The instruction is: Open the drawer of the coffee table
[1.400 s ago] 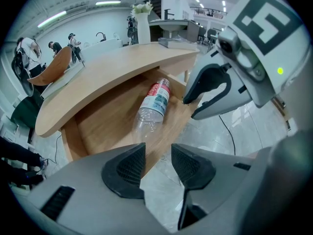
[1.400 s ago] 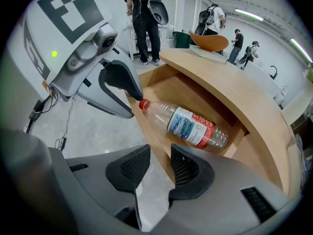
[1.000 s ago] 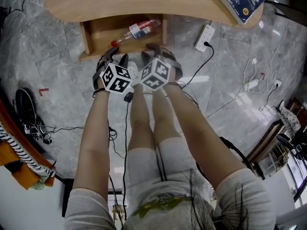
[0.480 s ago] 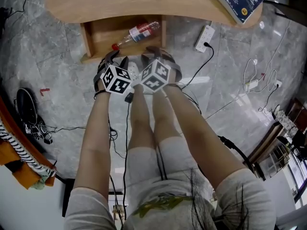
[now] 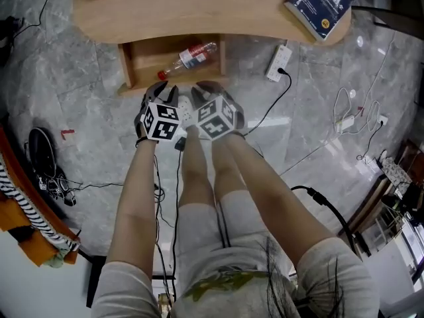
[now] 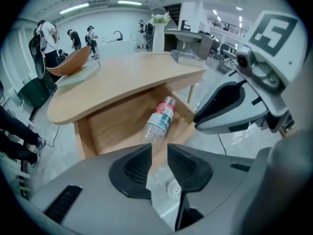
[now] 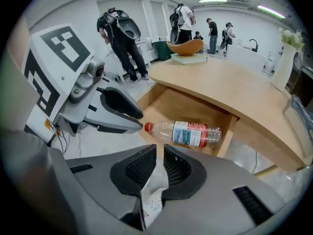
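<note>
Person's bare legs and both forearms fill the lower head view, reaching over a grey marbled floor (image 5: 86, 105). Left gripper (image 5: 161, 89): marker cube on top, pointing steeply down; its dark ribbed fingers (image 6: 133, 168) stand a narrow gap apart, have just been closing, and hold nothing, with only floor showing between them. Right gripper (image 5: 209, 89): just beside the left one, marker cube on top, also angled down; its fingers (image 7: 142, 168) stand narrower still, have just been closing, and grip nothing. Both grippers sit close to the near edge of the drawer (image 5: 147, 59), which lies ahead of the fingers in both gripper views and between neither pair. The drawer is a light wooden box, standing pulled out toward the person from under the coffee table (image 5: 199, 5). Inside it lies a clear plastic bottle (image 5: 189, 56) on its side, with a red cap and a red-and-white label, set diagonally. The coffee table has a curved light wood surface; a dark blue book (image 5: 318, 2) lies at its right end. On the floor right of the drawer is a white power strip (image 5: 279, 59) with a black cable plugged in. Farther right are loose white cables (image 5: 350, 108). At the left edge is dark footwear (image 5: 41, 158). People stand in the far background of both gripper views.
</note>
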